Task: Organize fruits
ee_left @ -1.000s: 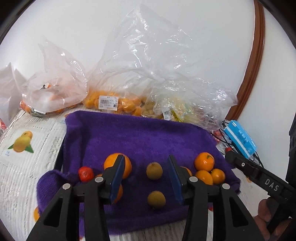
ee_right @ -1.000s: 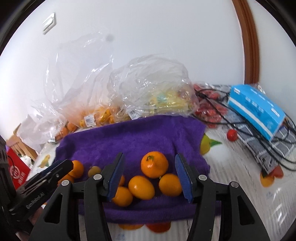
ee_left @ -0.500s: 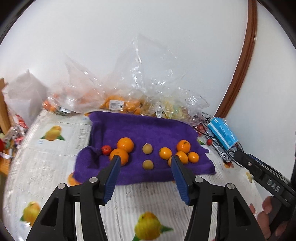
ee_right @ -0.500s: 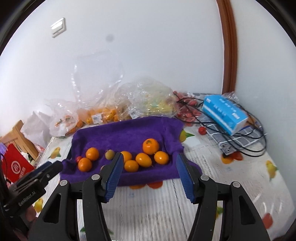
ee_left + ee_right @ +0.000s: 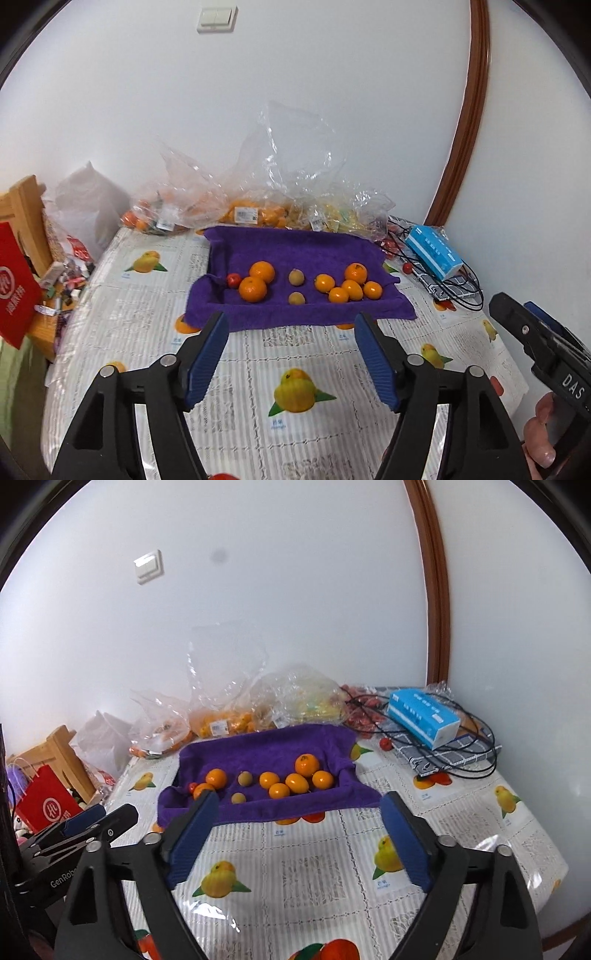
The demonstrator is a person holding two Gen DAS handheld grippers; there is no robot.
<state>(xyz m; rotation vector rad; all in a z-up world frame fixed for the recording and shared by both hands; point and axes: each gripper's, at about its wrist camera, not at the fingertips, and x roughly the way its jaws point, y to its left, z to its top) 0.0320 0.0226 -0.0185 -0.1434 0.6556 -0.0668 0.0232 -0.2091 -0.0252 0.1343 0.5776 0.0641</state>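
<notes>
Your left gripper [image 5: 291, 332] and right gripper [image 5: 297, 818] both hang above the table [image 5: 314, 369], short of the towel [image 5: 288, 251]. Jaws of both are opening, nothing between them; the right pair stands wider.

The purple towel lies on the fruit-print cloth near the wall. On it, in three groups:
- left: two oranges [image 5: 253, 289] touching, with a small red fruit [image 5: 233, 280] just beside them;
- middle: two brownish fruits [image 5: 296, 277], one behind the other, apart;
- right: five smaller orange fruits [image 5: 351, 288] clustered together.

Behind the towel, clear bags [image 5: 258, 206] of fruit lean at the wall. To the right, a blue box [image 5: 423, 716] sits on a checked cloth amid black cables [image 5: 476, 760]. A red bag [image 5: 46, 806] stands off the table's left edge.

Your right hand [image 5: 539, 435] shows at the left view's lower right corner.
</notes>
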